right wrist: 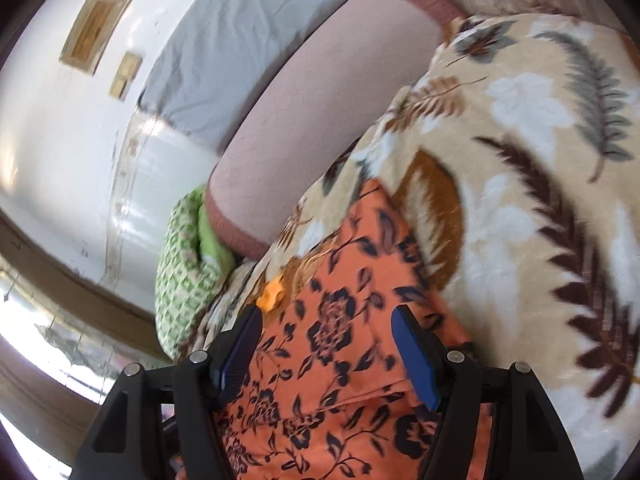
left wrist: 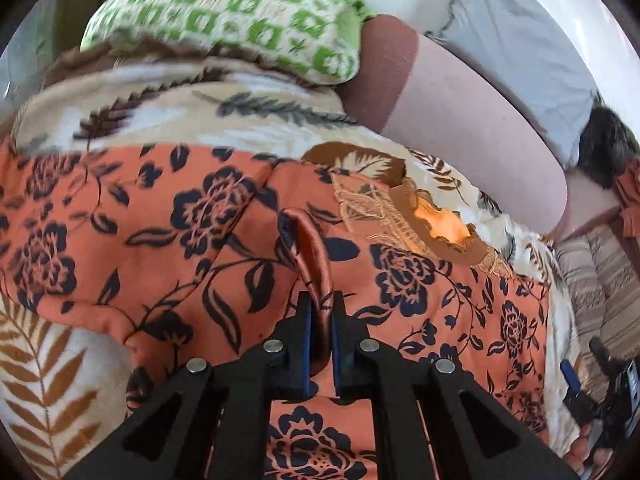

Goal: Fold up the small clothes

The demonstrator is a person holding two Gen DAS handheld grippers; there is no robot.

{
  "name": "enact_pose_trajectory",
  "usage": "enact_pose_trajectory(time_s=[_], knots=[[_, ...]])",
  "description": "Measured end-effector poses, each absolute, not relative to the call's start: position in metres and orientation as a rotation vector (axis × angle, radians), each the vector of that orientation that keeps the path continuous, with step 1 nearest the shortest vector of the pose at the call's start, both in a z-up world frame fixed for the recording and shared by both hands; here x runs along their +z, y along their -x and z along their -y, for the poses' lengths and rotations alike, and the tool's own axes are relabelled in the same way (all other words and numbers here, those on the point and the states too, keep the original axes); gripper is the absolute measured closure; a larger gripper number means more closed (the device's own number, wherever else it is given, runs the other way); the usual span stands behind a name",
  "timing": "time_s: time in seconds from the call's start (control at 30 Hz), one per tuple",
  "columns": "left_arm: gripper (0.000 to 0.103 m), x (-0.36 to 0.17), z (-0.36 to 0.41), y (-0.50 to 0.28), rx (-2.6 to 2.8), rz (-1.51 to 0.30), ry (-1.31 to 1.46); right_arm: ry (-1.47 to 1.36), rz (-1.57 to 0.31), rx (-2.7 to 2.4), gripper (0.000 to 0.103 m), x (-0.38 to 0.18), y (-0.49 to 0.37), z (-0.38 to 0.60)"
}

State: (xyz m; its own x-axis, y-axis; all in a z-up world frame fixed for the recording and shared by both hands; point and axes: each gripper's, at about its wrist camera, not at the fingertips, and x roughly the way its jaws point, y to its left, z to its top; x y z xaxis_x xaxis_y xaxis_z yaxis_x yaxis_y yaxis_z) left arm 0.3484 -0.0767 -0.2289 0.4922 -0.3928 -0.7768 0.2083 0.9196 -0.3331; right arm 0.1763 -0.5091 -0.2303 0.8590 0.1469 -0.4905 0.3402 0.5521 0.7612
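Orange floral garment (left wrist: pixel 168 240) spread on leaf-print blanket (left wrist: pixel 48 392); left gripper (left wrist: pixel 321 304) tilted down, pinching raised fold; right gripper (right wrist: pixel 326 324) wide above cloth.

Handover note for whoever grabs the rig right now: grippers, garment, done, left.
Left gripper: shut on a pinched ridge of the orange floral garment.
Right gripper: open, above the same garment, nothing held.
Garment lies spread on the leaf-print blanket, its embroidered neckline at the far side; green patterned pillow behind.
Done: left grasp made. No finished fold visible.
Left: probably grip with the right, fold the garment over, flatten it.
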Motion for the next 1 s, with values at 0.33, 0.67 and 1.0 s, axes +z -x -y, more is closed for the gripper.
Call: enact_pose_trajectory(time_s=[0.33, 0.67, 1.0], knots=[[0.076, -0.212, 0.011, -0.357, -0.124, -0.928, 0.212, -0.939, -0.835, -0.165, 0.067, -0.280, -0.223, 0.501], [0.062, -0.238, -0.005, -0.354, -0.100, -1.069, 0.221, -0.714, -0.914, -0.115, 0.066, -0.276, -0.245, 0.448], [0.037, -0.213, -0.178, -0.274, 0.228, -0.909, 0.530, -0.688, -0.765, 0.019, 0.039, -0.232, -0.226, 0.401]])
